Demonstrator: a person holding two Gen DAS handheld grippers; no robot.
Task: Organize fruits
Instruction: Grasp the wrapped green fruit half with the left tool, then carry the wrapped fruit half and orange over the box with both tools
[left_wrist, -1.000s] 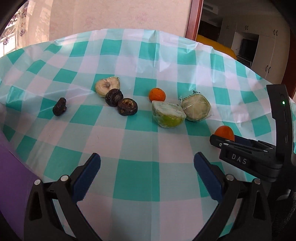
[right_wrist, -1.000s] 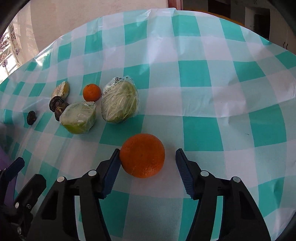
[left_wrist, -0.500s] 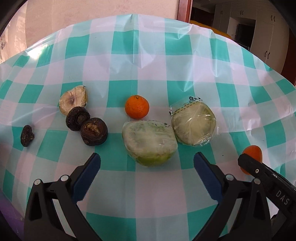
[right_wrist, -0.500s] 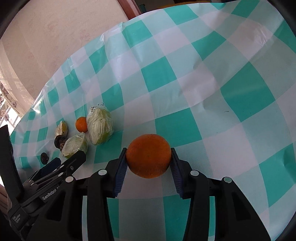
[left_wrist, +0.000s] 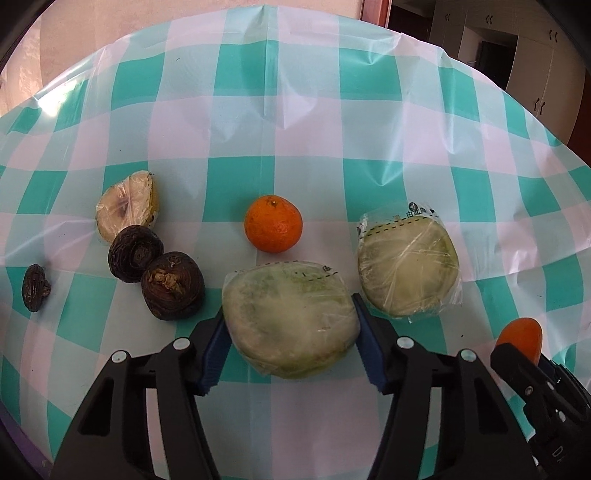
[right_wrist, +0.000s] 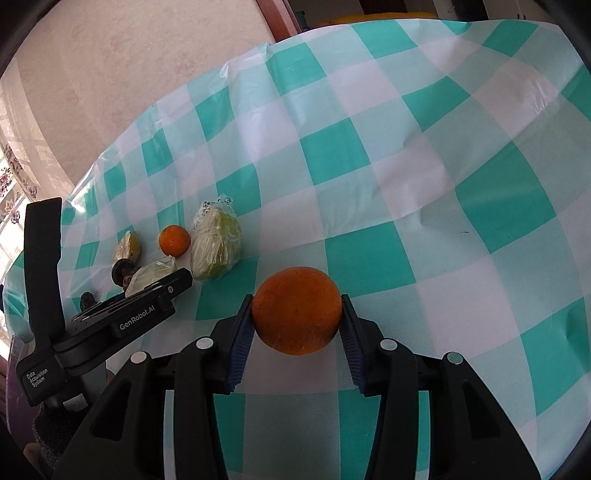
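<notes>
In the left wrist view my left gripper (left_wrist: 290, 323) has its jaws closing around a plastic-wrapped green fruit half (left_wrist: 291, 325) on the checked tablecloth (left_wrist: 295, 133). Both blue pads touch its sides. My right gripper (right_wrist: 297, 308) is shut on a large orange (right_wrist: 297, 310), held just above the cloth. That orange (left_wrist: 521, 332) peeks out at the right edge of the left wrist view. A small mandarin (left_wrist: 273, 229) and a second wrapped green half (left_wrist: 408, 266) lie just beyond the left gripper.
Two dark round fruits (left_wrist: 171, 284) lie left of the held half. A smaller dark one (left_wrist: 34, 287) is farther left, and a pale wrapped cut piece (left_wrist: 125, 212) lies behind them. A pink wall (right_wrist: 129, 74) and a dark doorway stand past the table's far edge.
My left gripper moved forward to the wrapped green half and its jaws came in from wide open onto it. The right gripper closed on the orange and rolled.
</notes>
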